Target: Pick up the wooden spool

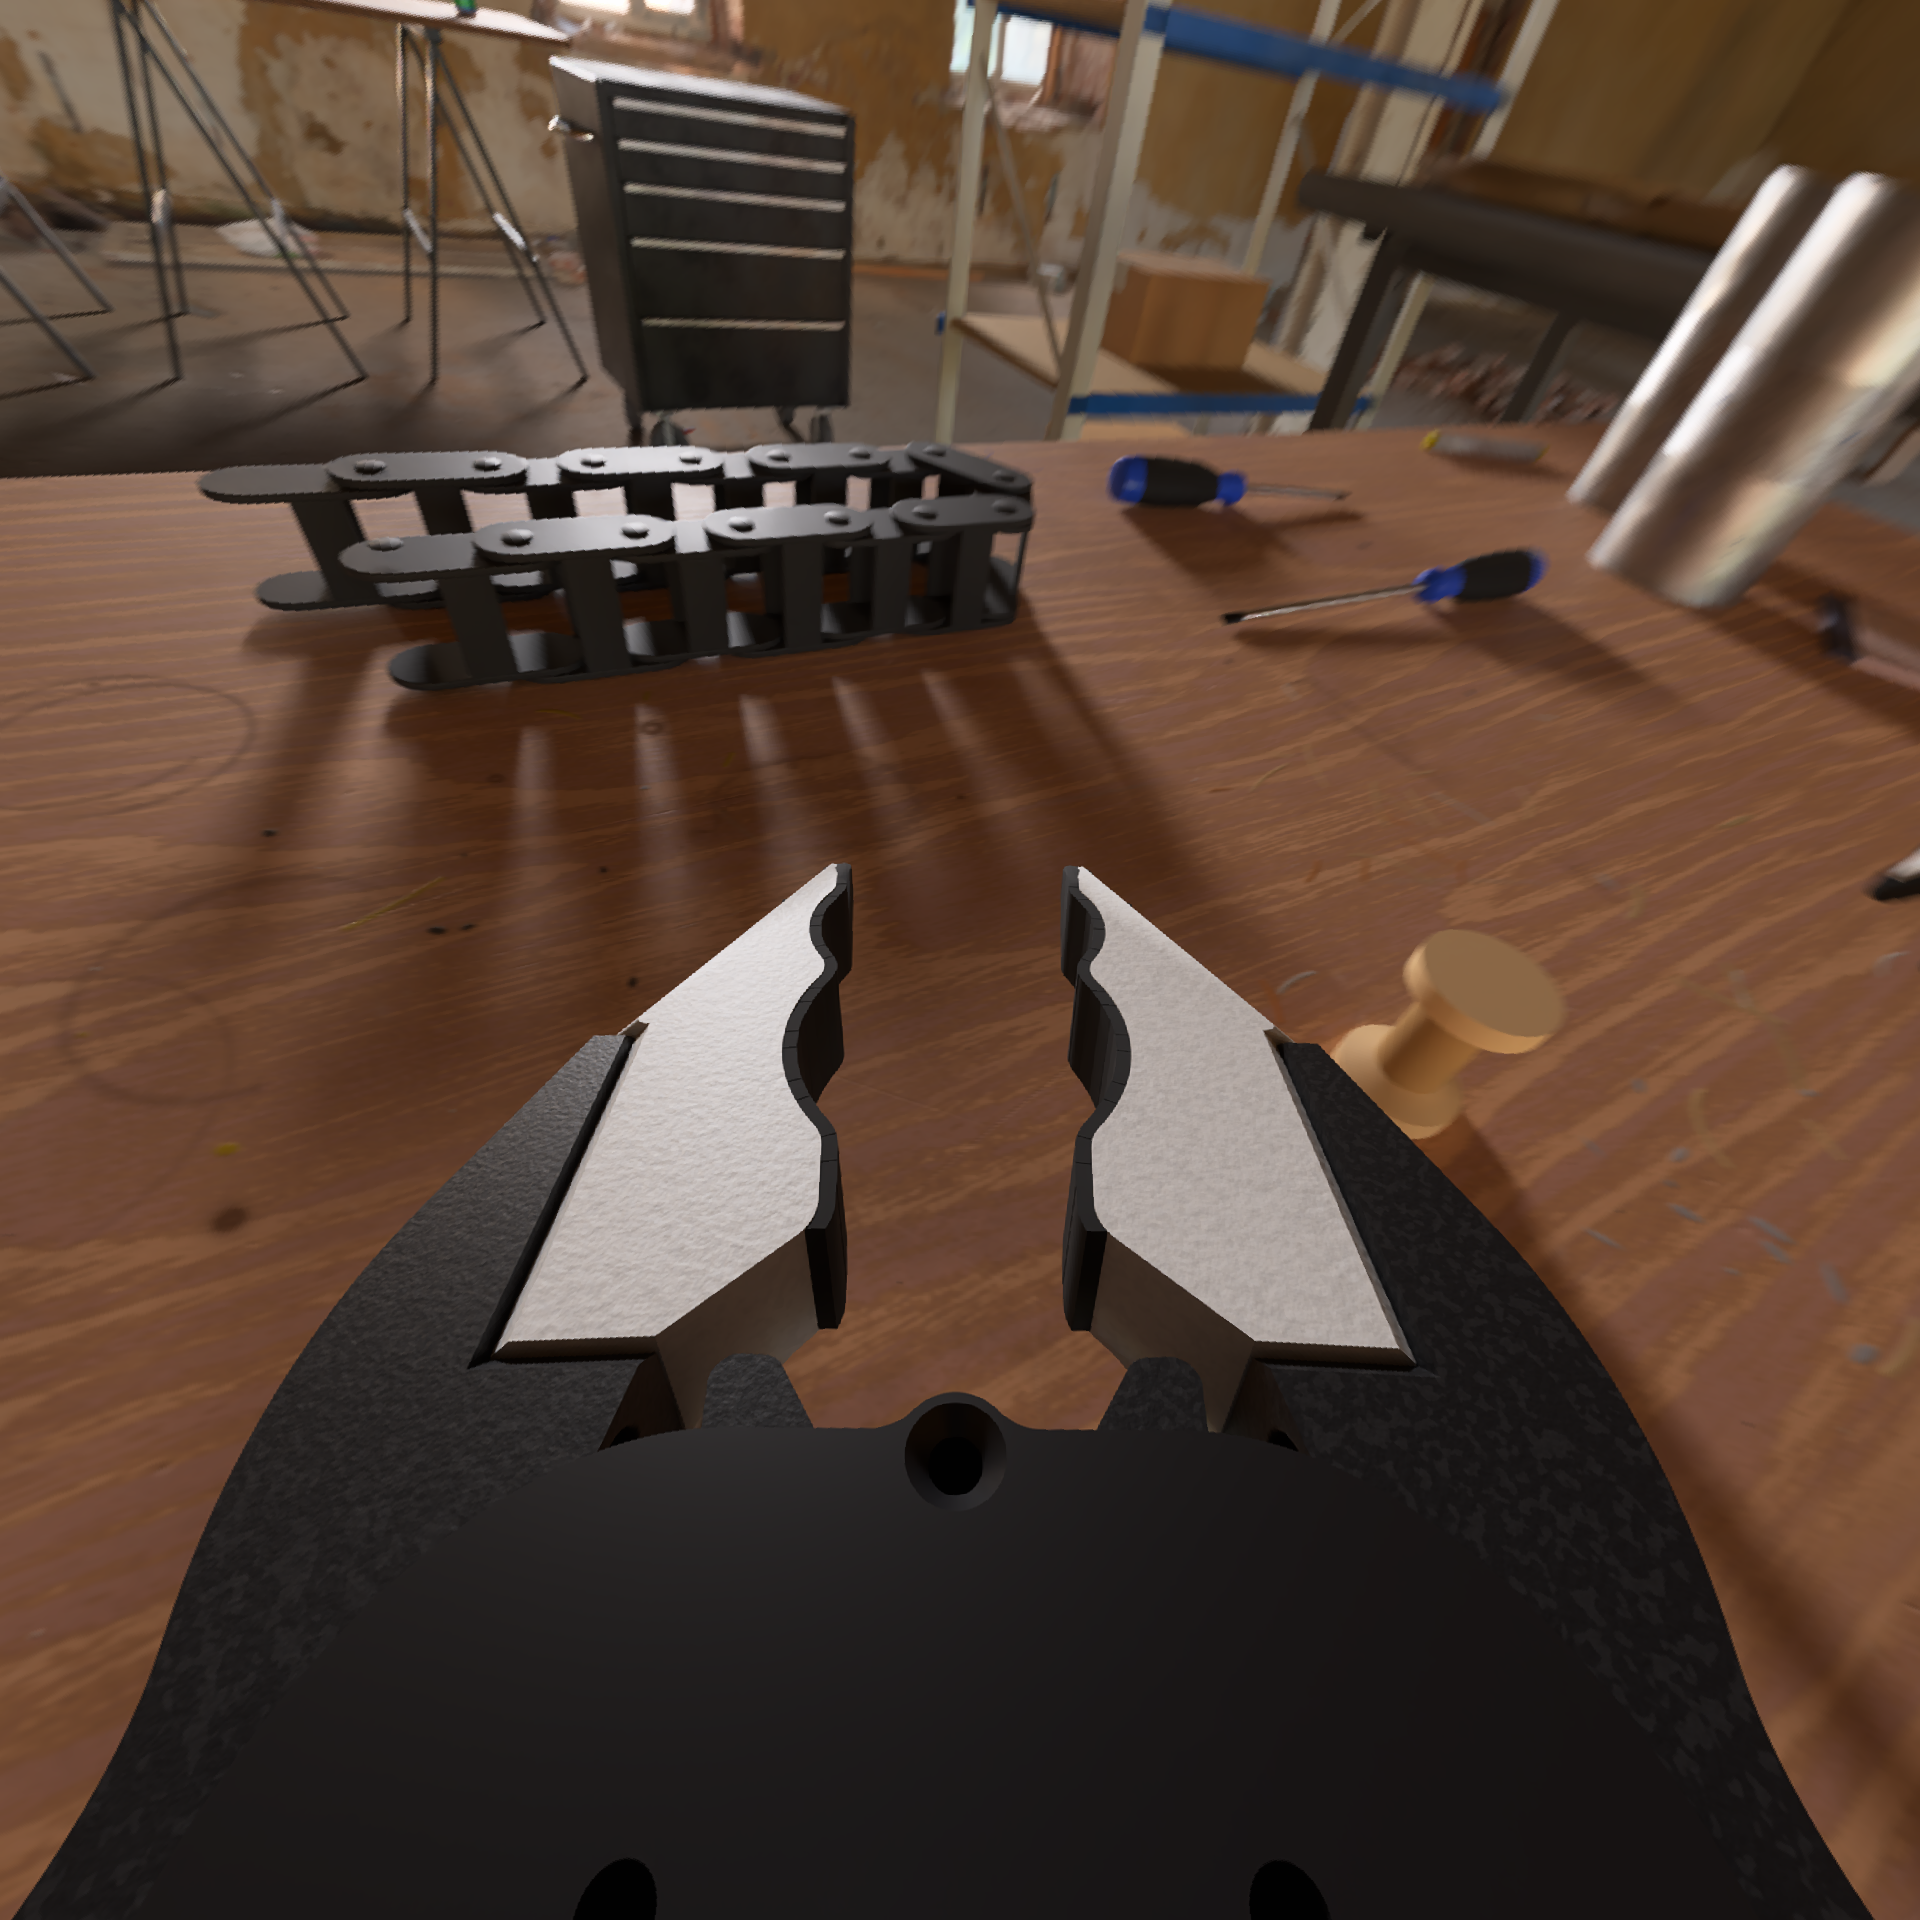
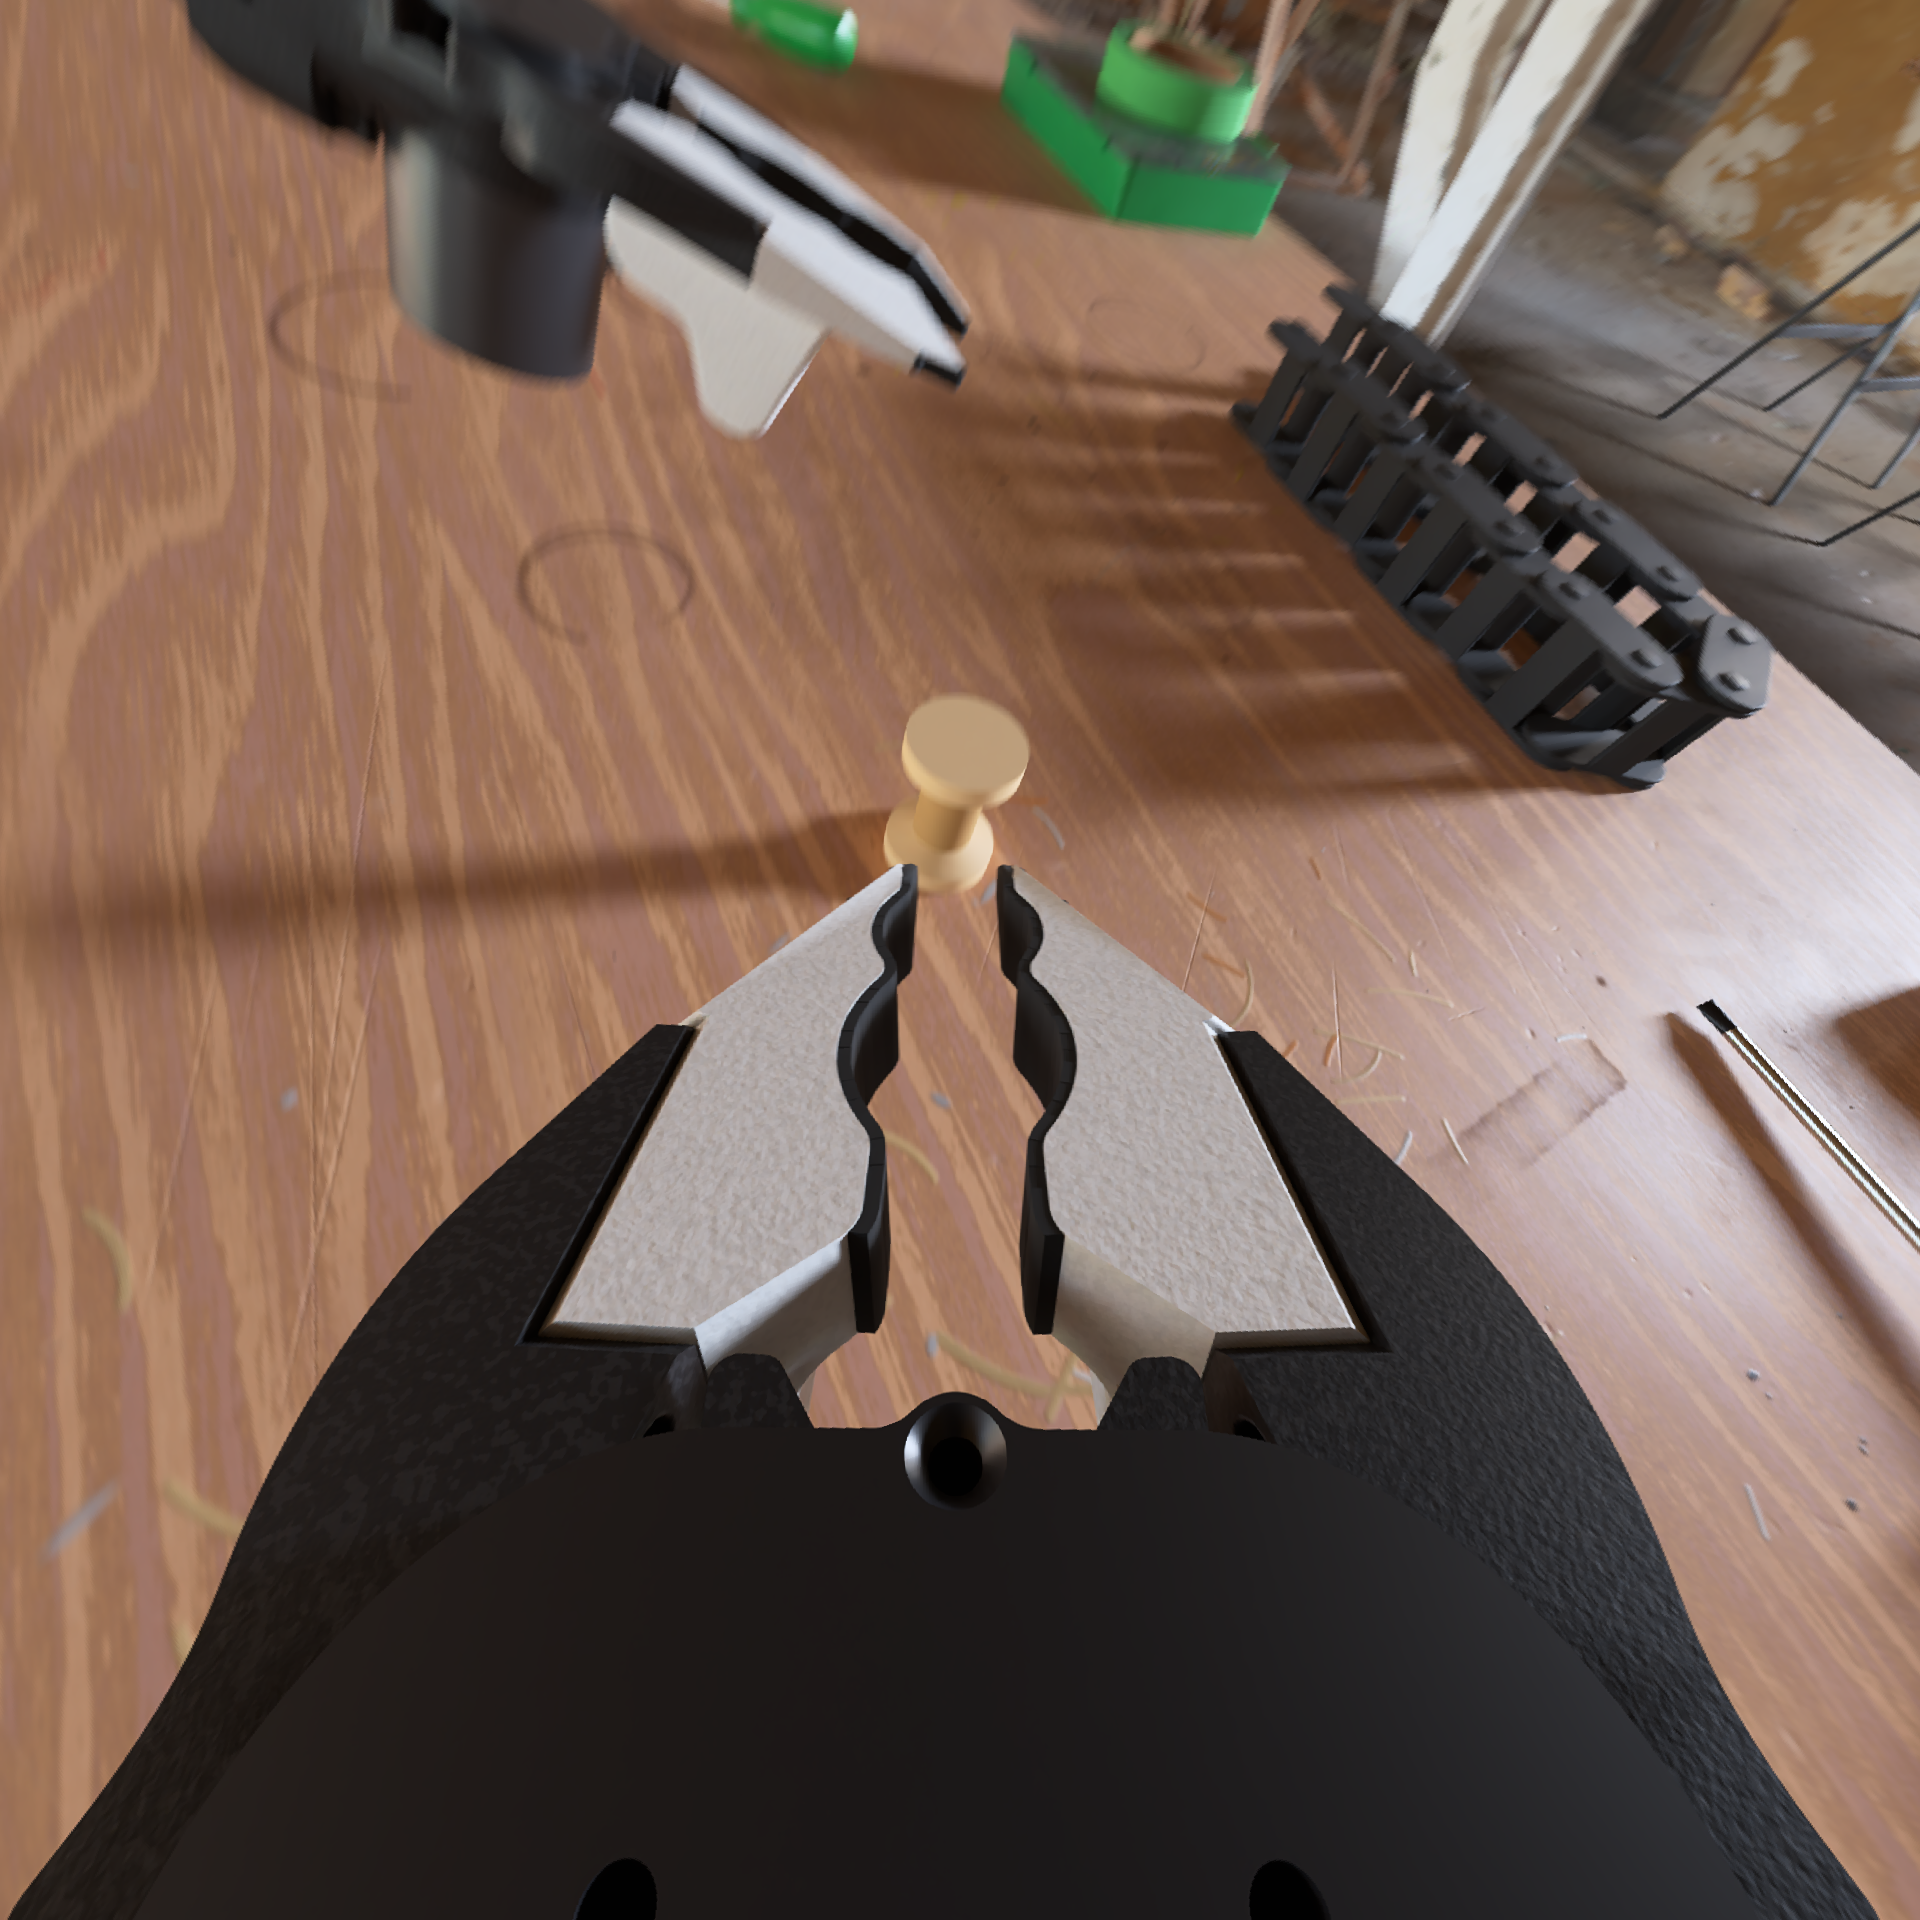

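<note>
Overhead, right gripper (image 2: 957, 881) angled down toward the wooden table (image 2: 312, 831), jaws narrowly parted and empty, tips just short of the wooden spool (image 2: 958, 792) standing upright on its flange, while left gripper (image 1: 957, 873) hovered level, jaws spread, spool (image 1: 1449, 1029) off its right side.

Wooden spool (image 2: 954, 795) on the table (image 2: 312, 727), just beyond the right gripper (image 2: 956, 883); cable chain (image 2: 1507, 561) farther right.
</note>
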Controlling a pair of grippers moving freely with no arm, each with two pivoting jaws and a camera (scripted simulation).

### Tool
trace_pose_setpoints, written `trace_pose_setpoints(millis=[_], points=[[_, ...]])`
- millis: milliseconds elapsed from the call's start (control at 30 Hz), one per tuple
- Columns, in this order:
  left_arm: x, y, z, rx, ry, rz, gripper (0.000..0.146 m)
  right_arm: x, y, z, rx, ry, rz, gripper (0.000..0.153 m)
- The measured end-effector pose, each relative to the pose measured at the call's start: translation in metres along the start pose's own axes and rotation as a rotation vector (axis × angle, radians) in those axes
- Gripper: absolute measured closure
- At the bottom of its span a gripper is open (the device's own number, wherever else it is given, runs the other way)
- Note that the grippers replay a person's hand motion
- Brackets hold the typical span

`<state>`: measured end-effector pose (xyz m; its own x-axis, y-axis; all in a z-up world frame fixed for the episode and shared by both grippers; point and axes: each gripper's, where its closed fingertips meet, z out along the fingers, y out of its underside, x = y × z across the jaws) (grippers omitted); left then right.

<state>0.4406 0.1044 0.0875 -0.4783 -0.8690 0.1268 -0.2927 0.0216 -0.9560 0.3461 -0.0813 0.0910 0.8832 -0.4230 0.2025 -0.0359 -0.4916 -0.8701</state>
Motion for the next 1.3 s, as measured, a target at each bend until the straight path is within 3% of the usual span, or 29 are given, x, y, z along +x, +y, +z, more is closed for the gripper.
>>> trace_pose_setpoints(millis=[100,167,333,433,500,600,800,1000,1067,1200,1300], points=[[0.012,-0.003,-0.007,0.053,0.073,-0.056,0.104,0.008,-0.014,0.007,0.029,0.054,0.088,0.12],[0.02,-0.008,-0.01,0.079,0.12,-0.068,0.102,0.011,-0.011,0.02,-0.067,0.055,0.122,0.109],[0.029,-0.017,-0.015,0.141,0.164,-0.021,0.1,0.013,-0.011,0.055,-0.265,-0.043,0.151,0.098],[0.031,-0.022,-0.018,0.183,0.179,-0.005,0.1,0.0,-0.01,0.075,-0.387,-0.177,0.234,0.1],[0.031,-0.023,-0.019,0.195,0.188,0.004,0.1,-0.007,-0.008,0.083,-0.414,-0.23,0.248,0.109],[0.029,-0.022,-0.019,0.2,0.188,0.019,0.101,-0.001,-0.006,0.086,-0.453,-0.16,0.191,0.118],[0.028,-0.021,-0.017,0.202,0.2,0.005,0.101,0.009,-0.007,0.086,-0.431,-0.056,0.132,0.113],[0.029,-0.02,-0.016,0.202,0.183,0.038,0.102,0.002,0.012,0.09,-0.491,-0.107,0.187,0.105],[0.03,-0.02,-0.017,0.204,0.175,0.055,0.102,0.002,0.011,0.09,-0.464,-0.106,0.175,0.114],[0.032,-0.021,-0.018,0.211,0.172,0.08,0.102,0.017,-0.019,0.071,-0.375,-0.044,0.137,0.116],[0.031,-0.021,-0.019,0.212,0.173,0.084,0.102,0.048,-0.048,0.033,-0.303,0.07,0.129,0.116]])
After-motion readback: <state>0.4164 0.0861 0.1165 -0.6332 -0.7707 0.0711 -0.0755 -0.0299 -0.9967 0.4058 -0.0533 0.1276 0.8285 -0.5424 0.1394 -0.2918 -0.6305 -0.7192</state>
